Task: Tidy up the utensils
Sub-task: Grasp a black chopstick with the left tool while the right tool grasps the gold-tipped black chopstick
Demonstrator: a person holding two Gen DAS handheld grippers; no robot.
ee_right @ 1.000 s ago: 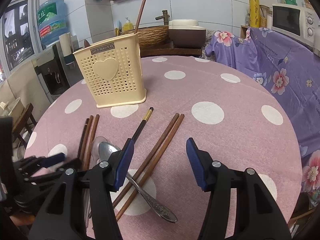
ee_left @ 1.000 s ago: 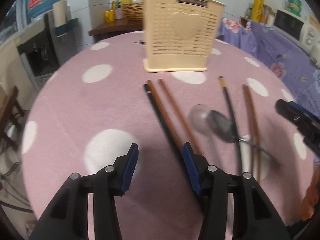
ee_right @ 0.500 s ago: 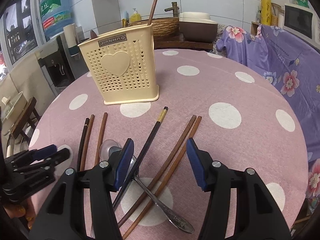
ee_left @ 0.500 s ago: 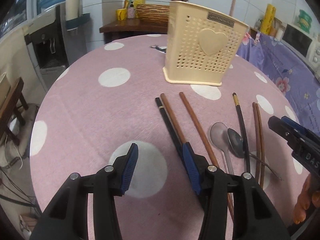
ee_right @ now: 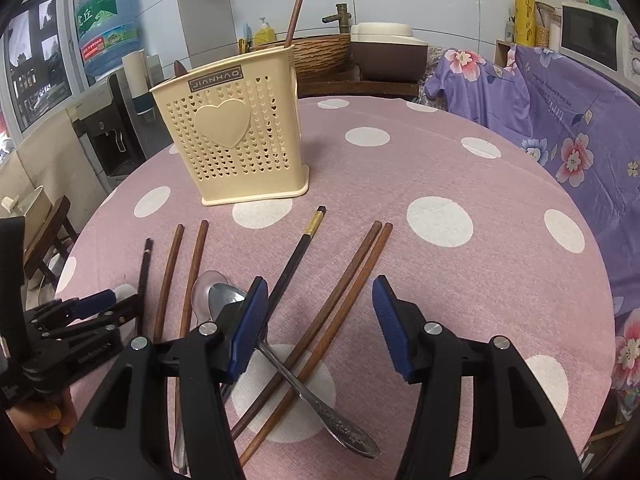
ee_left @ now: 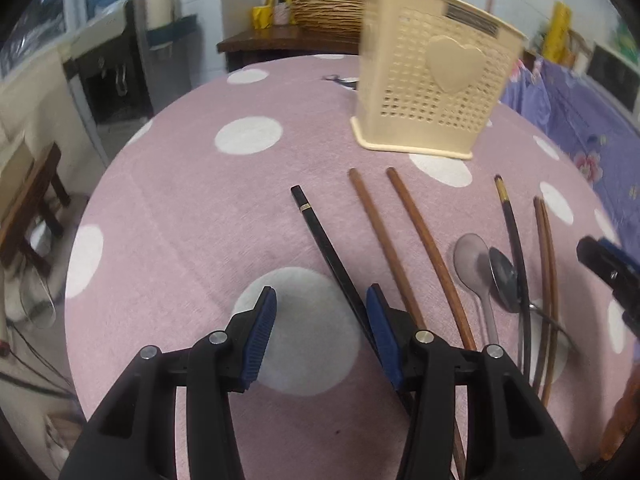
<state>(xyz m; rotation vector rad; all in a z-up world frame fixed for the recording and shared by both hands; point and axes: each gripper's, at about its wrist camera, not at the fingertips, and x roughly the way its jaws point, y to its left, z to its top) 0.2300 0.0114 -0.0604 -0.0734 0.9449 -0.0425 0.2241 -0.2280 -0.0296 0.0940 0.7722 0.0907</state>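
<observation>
A cream perforated utensil holder (ee_left: pixel 432 92) (ee_right: pixel 236 144) stands upright at the far side of the pink dotted table; one brown stick (ee_right: pixel 296 8) stands in it. Several chopsticks lie flat on the cloth: a black one (ee_left: pixel 332 260) beside my left gripper's right finger, two brown ones (ee_left: pixel 404 248), a black gold-banded one (ee_right: pixel 296 256), and a brown pair (ee_right: pixel 336 304). A clear plastic spoon (ee_left: pixel 472 264) and a metal spoon (ee_right: pixel 288 364) lie among them. My left gripper (ee_left: pixel 320 320) is open and empty above the cloth. My right gripper (ee_right: pixel 320 320) is open, empty, over the brown pair.
The round table (ee_right: pixel 480 264) has a purple floral cloth (ee_right: pixel 560 120) beyond its right edge. A water dispenser (ee_left: pixel 120 72) and a wooden stool (ee_left: pixel 32 200) stand to the left. A counter with a wicker basket (ee_right: pixel 320 56) lies behind the holder.
The left gripper has shifted left and closer to the table, so the black chopstick now lies by its right finger. The right gripper has moved forward over the brown pair. Both stayed open.
</observation>
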